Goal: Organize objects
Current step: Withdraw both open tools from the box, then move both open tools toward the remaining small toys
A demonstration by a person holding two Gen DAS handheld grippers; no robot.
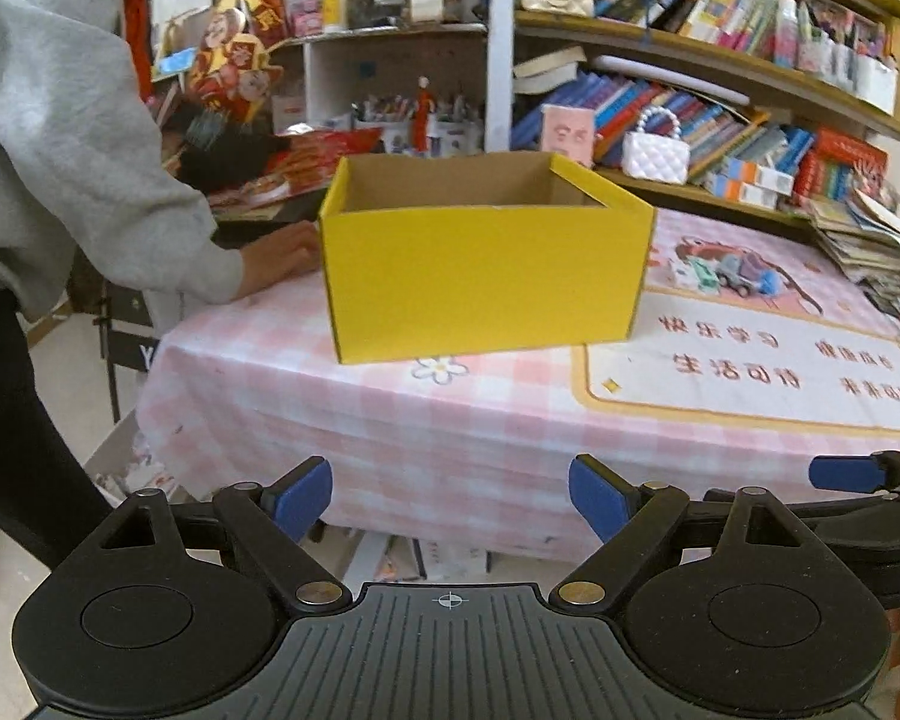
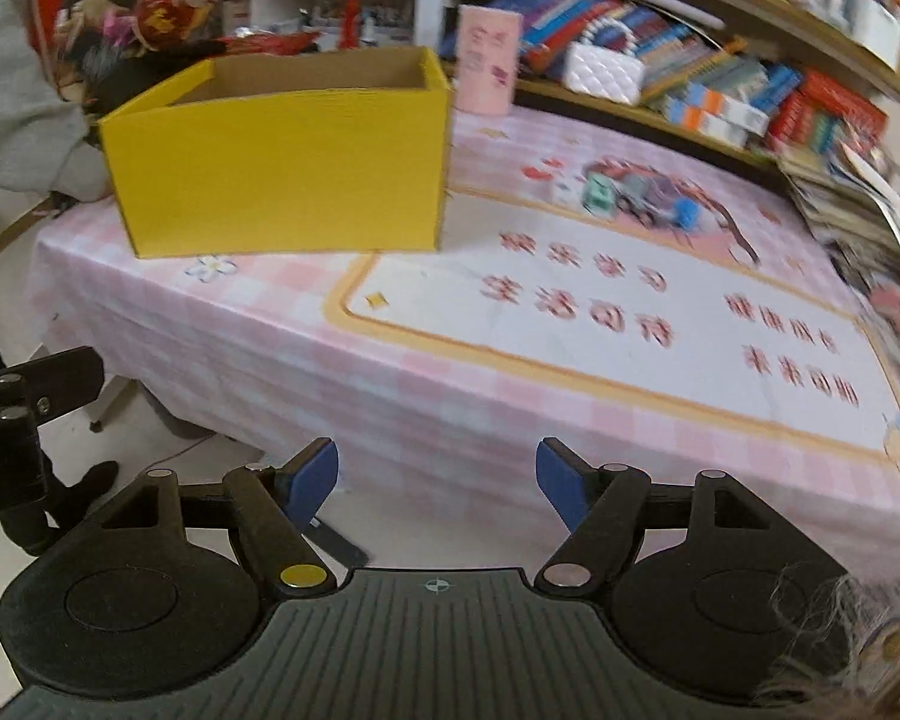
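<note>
An open yellow cardboard box (image 1: 486, 264) stands on the pink checked tablecloth (image 1: 426, 420); it also shows in the right wrist view (image 2: 282, 174). No contents show above its rim. Several small toy vehicles (image 1: 729, 276) lie on the cloth to its right, also in the right wrist view (image 2: 636, 195). My left gripper (image 1: 450, 498) is open and empty, held off the table's near edge. My right gripper (image 2: 437, 477) is open and empty too, also short of the table. Part of the right gripper (image 1: 852, 474) shows at the left view's right edge.
A person in a grey hoodie (image 1: 72, 138) leans over the table's left side, one hand (image 1: 282, 258) by the box. Shelves of books (image 1: 720, 78), a white quilted handbag (image 1: 655, 150) and a pink card (image 2: 489, 57) stand behind the table. A paper stack (image 1: 870, 246) lies at the right.
</note>
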